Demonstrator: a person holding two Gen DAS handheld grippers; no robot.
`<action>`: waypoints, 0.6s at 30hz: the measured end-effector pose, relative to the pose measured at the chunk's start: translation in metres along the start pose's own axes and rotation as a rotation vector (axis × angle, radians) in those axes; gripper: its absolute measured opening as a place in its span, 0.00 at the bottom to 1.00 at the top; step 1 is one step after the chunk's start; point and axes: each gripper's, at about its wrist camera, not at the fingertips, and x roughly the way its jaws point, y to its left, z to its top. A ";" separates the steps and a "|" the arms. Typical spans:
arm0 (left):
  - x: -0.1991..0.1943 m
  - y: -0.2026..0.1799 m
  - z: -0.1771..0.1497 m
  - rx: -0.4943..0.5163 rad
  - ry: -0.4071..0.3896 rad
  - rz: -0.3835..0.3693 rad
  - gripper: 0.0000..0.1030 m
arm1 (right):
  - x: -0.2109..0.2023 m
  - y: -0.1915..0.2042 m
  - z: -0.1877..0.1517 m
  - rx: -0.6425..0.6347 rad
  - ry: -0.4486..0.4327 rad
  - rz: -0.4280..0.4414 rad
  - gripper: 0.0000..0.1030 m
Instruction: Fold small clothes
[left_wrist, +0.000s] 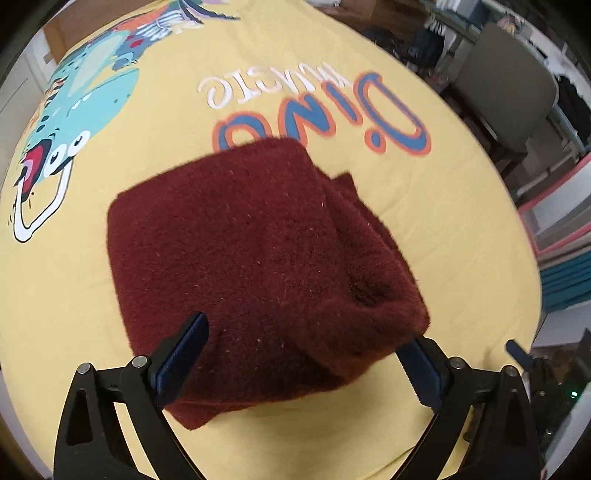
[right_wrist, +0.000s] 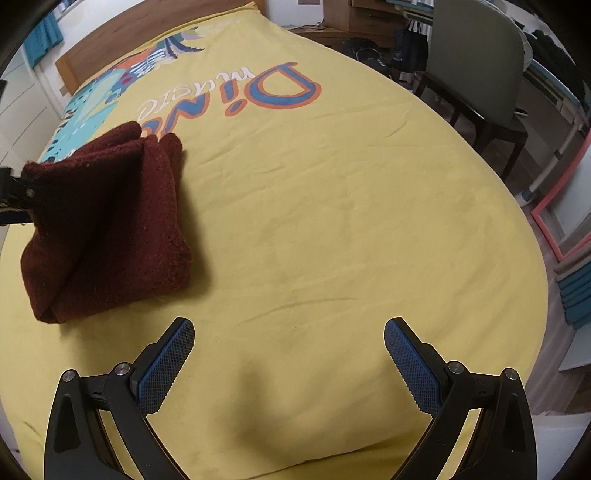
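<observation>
A folded dark red knit garment (left_wrist: 255, 254) lies on the yellow printed sheet (left_wrist: 424, 221). My left gripper (left_wrist: 306, 343) is open, its two blue-padded fingers spread wide on either side of the garment's near edge, holding nothing. In the right wrist view the same garment (right_wrist: 107, 229) lies at the left in a thick folded stack, and part of the left gripper shows at its left edge. My right gripper (right_wrist: 288, 336) is open and empty over bare yellow sheet (right_wrist: 351, 221), well to the right of the garment.
The sheet carries a dinosaur print (left_wrist: 81, 96) and "Dino" lettering (right_wrist: 273, 92). A grey chair (right_wrist: 476, 70) stands beyond the far right edge. A pink-framed board (right_wrist: 561, 206) and stacked teal items (right_wrist: 576, 291) are on the floor at right.
</observation>
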 end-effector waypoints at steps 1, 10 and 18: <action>-0.006 0.003 -0.001 -0.007 -0.009 -0.011 0.93 | -0.001 0.001 0.001 0.003 -0.001 0.007 1.00; -0.069 0.050 -0.016 -0.053 -0.122 -0.049 0.95 | -0.028 0.030 0.046 -0.016 -0.004 0.156 1.00; -0.073 0.107 -0.051 -0.148 -0.132 -0.019 0.95 | -0.056 0.105 0.115 -0.206 -0.011 0.231 0.99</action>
